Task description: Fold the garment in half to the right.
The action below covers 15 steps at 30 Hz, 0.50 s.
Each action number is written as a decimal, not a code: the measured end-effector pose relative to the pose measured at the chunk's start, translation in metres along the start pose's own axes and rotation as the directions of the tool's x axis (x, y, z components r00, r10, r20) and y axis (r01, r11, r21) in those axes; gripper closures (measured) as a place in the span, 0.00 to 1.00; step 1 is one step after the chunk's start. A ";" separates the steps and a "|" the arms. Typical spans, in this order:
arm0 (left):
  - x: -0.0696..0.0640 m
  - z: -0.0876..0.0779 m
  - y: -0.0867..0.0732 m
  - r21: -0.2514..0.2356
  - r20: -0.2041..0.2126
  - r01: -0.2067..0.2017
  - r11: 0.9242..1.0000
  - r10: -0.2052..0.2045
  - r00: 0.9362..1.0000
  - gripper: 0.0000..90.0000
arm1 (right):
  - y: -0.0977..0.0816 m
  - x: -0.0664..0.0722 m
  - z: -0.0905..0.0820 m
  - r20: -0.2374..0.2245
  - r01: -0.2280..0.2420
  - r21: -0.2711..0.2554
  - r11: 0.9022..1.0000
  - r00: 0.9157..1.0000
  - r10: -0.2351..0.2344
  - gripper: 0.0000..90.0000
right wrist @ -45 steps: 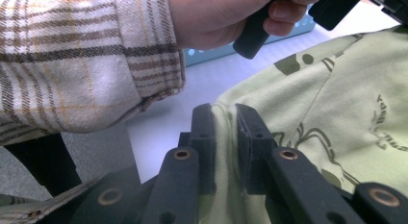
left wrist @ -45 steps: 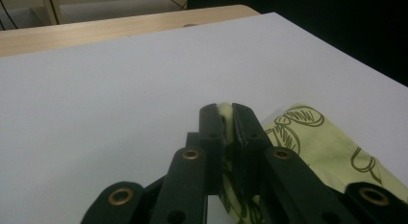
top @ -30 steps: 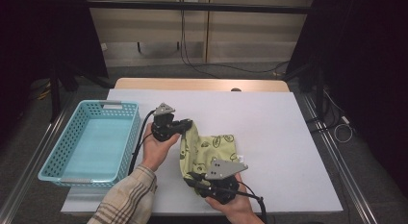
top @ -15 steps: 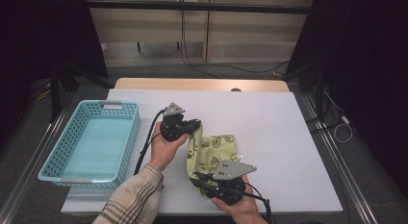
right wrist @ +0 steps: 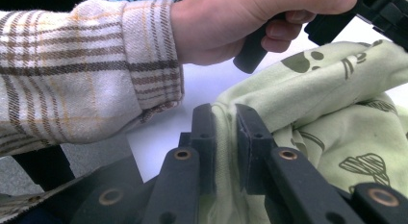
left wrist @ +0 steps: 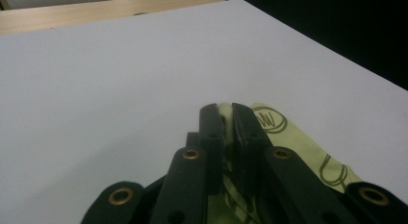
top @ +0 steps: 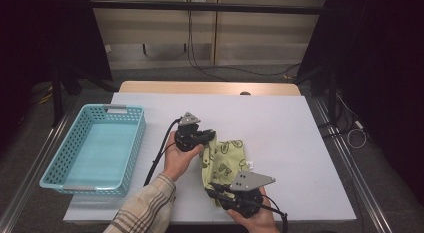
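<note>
Left gripper [left wrist: 226, 108] pinched on far edge of pale green printed soft cloth [top: 225, 155]; right gripper [right wrist: 225, 113] clamped on near hem. Cloth between both, on white table [top: 280, 123]. Probably light, floppy; best gripped at edges. Turquoise plastic basket [top: 60, 165] well left.

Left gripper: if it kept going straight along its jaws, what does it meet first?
Apart from the green cloth that the left gripper already pinches, only bare white table. The way looks free up to the wooden strip at the far edge; depth is hard to judge.
</note>
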<state>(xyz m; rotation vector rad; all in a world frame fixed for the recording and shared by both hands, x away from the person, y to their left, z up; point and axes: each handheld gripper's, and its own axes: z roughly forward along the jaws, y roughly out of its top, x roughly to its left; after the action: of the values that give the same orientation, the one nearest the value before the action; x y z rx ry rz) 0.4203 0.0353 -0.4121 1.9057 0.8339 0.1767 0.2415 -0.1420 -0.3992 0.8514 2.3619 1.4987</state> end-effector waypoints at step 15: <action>-0.004 0.013 0.002 0.017 0.003 0.005 1.000 -0.005 1.000 0.93 | -0.006 -0.006 -0.010 0.040 -0.009 -0.006 1.000 0.999 0.010 0.88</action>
<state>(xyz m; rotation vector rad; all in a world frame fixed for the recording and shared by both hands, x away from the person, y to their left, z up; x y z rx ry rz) 0.4243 0.0232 -0.4156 1.9190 0.8407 0.1643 0.2398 -0.1548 -0.4008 0.8840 2.3275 1.4776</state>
